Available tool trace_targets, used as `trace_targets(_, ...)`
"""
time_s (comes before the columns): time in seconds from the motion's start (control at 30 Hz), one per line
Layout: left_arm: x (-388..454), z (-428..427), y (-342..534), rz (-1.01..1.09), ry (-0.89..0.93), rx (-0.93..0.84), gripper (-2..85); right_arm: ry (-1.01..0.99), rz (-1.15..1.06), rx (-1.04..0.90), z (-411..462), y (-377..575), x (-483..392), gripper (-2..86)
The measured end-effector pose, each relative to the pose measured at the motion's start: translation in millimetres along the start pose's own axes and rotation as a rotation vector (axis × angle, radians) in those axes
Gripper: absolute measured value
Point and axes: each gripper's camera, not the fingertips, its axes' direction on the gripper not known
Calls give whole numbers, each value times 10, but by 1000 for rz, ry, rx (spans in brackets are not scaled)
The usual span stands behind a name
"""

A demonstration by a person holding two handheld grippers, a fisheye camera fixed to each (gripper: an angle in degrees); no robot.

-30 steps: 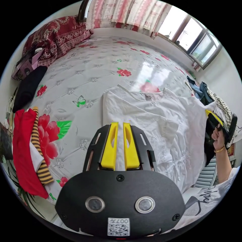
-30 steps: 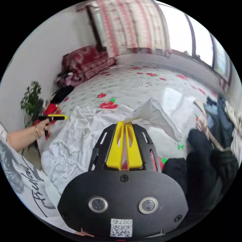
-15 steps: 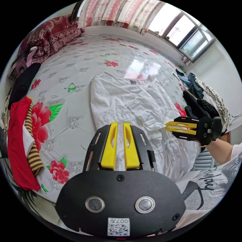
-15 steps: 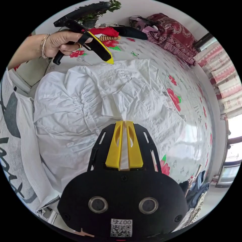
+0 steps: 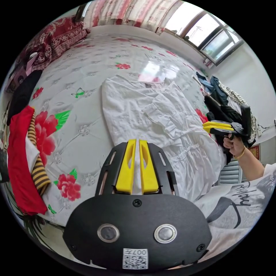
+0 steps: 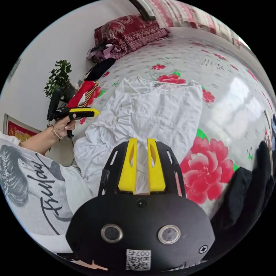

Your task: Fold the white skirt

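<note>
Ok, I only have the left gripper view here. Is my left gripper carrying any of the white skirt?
Observer: No. From the right gripper view, the left gripper is in the air beside the white skirt, past its edge, with no cloth in it.
Operator: And the right gripper's jaws, seen from close up?
Observer: The right gripper has a gap between its jaws, and nothing is pinched in them.
Operator: Is there anything behind my left hand?
Observer: A potted plant stands by the wall there.
</note>
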Motion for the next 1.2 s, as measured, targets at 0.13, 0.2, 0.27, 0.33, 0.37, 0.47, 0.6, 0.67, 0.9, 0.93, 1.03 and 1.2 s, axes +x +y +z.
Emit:
trace_targets(0.13,-275,-395,695,-60,34,-36,68,24,117,-85,-190,708,300,68)
trace_targets(0.2,-348,-481,1003,-73,78,-79,86,34,201,-143,-274,1186,456,78)
trace_targets(0.27,-358,-506,1334,-73,115,-147,106,27,247,-169,-322,1478,537,84)
trace_targets(0.33,-303,-474,1470,-56,149,-196,116,11,276,-191,-334,1664,595,88)
trace_targets(0.37,-243,-433,1504,-34,164,-218,120,10,274,-191,-329,1731,618,88)
trace_targets(0.47,-93,-133,1493,36,145,-336,103,11,246,-226,-182,1755,706,81)
trace_targets(0.6,-95,-123,1383,97,-15,-361,7,12,165,-326,-100,1650,884,33)
trace_targets(0.67,-181,-139,1293,132,157,-406,-5,-141,162,-368,-132,1603,1028,14)
trace_targets(0.9,-685,-569,826,31,607,-212,-9,-555,195,-240,-681,1360,1721,-2)
trace_targets(0.93,-824,-663,704,4,710,-129,-9,-587,203,-208,-751,1315,1798,-2)
trace_targets(1.03,-1185,-849,304,-60,830,68,-10,-750,246,19,-1152,984,2225,-2)
trace_targets(1.2,-1795,-796,-564,-430,712,254,-8,-763,557,448,-1557,224,3121,6)
